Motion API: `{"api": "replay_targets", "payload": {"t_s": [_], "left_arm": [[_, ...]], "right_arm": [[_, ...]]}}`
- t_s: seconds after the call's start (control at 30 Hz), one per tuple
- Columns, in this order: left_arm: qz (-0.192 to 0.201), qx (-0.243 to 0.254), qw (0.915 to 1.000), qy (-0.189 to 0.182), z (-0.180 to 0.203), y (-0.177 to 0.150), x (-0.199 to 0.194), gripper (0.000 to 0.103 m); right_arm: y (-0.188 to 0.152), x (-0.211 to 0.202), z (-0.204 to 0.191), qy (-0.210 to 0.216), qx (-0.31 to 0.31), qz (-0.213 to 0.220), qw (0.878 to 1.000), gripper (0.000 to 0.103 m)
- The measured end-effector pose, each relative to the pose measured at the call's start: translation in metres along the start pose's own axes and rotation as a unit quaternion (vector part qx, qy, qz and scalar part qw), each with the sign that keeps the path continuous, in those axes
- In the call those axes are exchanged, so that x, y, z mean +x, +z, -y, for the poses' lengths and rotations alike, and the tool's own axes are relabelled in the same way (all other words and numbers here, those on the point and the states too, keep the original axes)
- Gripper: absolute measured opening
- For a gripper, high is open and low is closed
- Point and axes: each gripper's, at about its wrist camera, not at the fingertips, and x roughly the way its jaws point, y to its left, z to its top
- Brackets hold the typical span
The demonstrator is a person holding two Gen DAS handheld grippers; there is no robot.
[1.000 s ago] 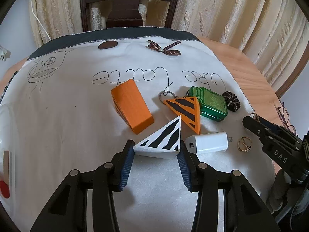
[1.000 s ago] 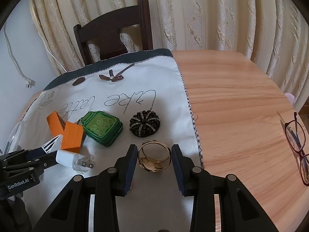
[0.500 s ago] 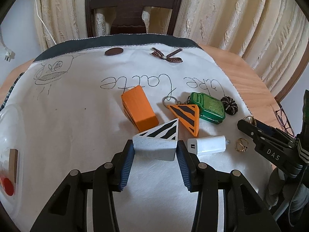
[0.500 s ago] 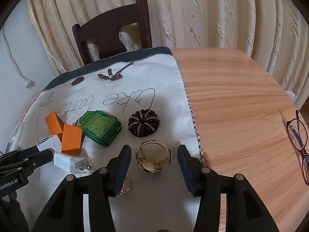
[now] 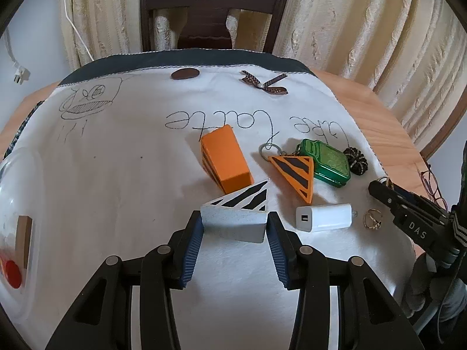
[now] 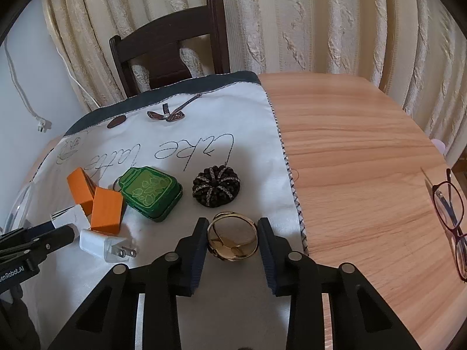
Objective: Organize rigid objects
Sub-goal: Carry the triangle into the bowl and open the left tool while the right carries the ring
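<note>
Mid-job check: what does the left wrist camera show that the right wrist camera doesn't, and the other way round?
Only the left wrist view shows the clear container at the left edge, the small gold ring and the left gripper shut on the white striped wedge.

Only the right wrist view shows the right gripper closed on the gold bangle, and the charger's prongs.

Both show the white charger, green tin, orange blocks, beaded ornament, glasses and the cloth.

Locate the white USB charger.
Left wrist view: the white USB charger lies on the cloth, right of the striped white wedge, left of a small gold ring.
</note>
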Motion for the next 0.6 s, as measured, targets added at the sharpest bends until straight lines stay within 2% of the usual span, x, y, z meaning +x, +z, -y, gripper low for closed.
{"api": "replay_targets", "payload": {"t_s": [0.4, 0.6], "left_arm": [[0.019, -0.013, 0.9997, 0.005, -0.01, 0.002, -0.014, 0.045], [0.041, -0.031, 0.9986, 0.015, -0.028, 0.003, -0.03, 0.045]], "right_arm": [[0.004, -0.013, 0.007, -0.002, 0.012, 0.028, 1.0, 0.036], [0.005, -0.019, 0.007, -0.009, 0.011, 0.039, 0.999, 0.036]]}}
